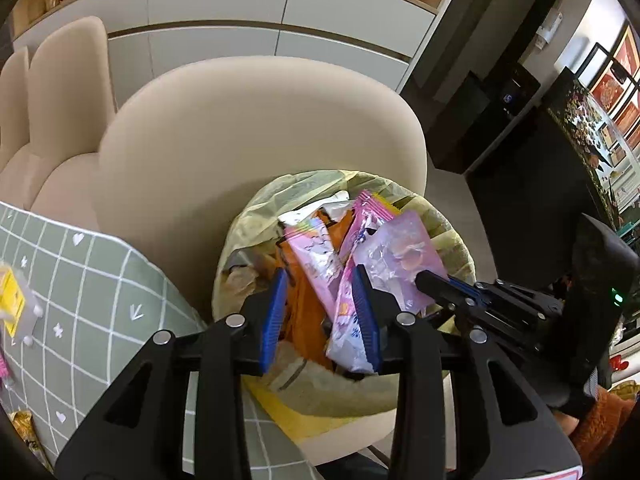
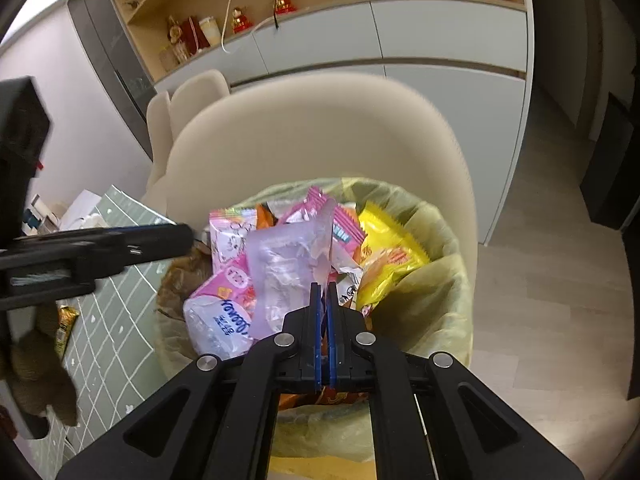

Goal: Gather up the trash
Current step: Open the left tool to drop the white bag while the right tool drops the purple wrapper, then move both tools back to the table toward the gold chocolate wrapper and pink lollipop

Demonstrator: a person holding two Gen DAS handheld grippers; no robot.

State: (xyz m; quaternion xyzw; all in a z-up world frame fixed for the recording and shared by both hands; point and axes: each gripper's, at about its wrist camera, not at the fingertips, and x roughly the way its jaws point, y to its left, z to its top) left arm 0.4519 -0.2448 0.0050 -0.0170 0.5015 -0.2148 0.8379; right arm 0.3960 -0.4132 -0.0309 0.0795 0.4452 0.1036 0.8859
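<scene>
While both cameras look down into the trash bin (image 2: 440, 280), lined with a yellowish bag and packed with wrappers, each view catches something of its own. From the right wrist, a yellow snack packet (image 2: 384, 248) lies against the far side of the bin, barely a sliver in the left view. From the left wrist, an orange wrapper (image 1: 308, 308) shows deep between the pink ones.

Writing is scarce: blue lettering on a pink-and-white wrapper (image 2: 224, 308) appears upside down and blurred, not readable.

Right hand-held gripper (image 2: 325, 284) reaches in from above the near rim, blades pinched nearly together on the edge of a translucent pink plastic pouch (image 2: 280, 268), which sits atop the heap. Left hand-held gripper (image 1: 320, 280) hovers over the bin, blue pads spread wide, holding nothing; wrappers lie between and below them. A beige chair (image 1: 256, 128) stands just behind, the green-checked table (image 1: 100, 280) to the left.
</scene>
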